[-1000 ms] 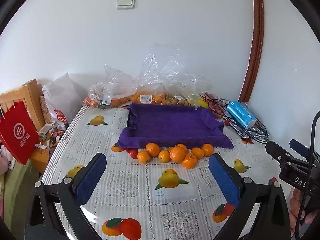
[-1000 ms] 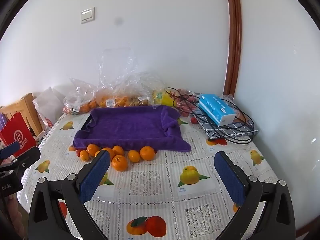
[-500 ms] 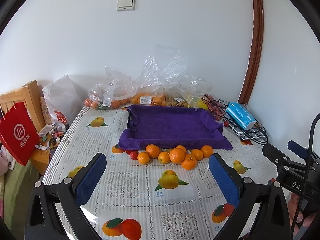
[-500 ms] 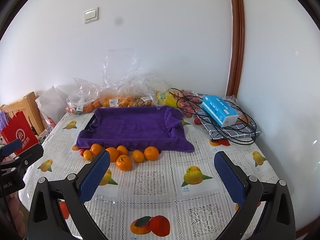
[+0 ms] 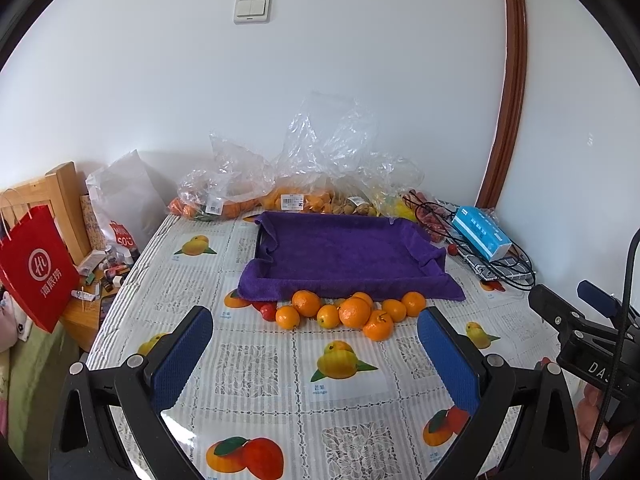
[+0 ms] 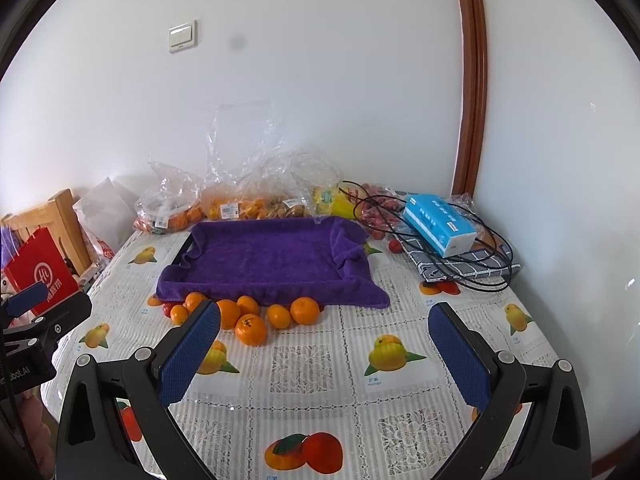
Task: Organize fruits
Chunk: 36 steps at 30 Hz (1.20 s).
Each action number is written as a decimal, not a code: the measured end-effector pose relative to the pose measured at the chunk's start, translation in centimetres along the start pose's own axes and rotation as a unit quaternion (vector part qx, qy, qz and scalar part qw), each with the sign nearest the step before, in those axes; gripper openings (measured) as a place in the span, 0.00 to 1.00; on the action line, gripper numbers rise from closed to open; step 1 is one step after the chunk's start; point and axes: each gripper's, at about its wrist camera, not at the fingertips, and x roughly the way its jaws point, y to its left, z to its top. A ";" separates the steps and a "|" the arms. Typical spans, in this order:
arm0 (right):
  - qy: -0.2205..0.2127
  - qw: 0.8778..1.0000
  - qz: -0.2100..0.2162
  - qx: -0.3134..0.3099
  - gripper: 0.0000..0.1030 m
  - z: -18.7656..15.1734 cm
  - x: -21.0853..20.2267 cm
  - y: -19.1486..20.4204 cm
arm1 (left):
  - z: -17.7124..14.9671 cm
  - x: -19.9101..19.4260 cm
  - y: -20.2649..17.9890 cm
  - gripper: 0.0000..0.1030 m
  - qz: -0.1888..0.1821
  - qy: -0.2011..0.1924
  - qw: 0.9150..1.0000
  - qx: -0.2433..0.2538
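starting point honestly, nothing picked yet. oranges (image 5: 344, 312) bunched along front edge of tray (image 5: 344, 252), touching its purple towel, tray bare inside. small red fruit at left end of bunch.

best bet imo: go for outer orange first, say loose one nearest front of table (image 6: 251, 330), come straight down, pads either side, gentle squeeze so neighbours don't roll.

left gripper (image 5: 316, 354) spread wide, holding nothing, hovering above table short of bunch. right gripper (image 6: 325, 358) same, wide and bare, tilted down toward table.
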 end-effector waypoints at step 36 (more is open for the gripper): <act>-0.008 1.000 0.003 0.004 0.99 0.1 -0.6 0.3 | 0.4 -0.3 0.1 1.00 -0.002 -0.002 1.000 -0.001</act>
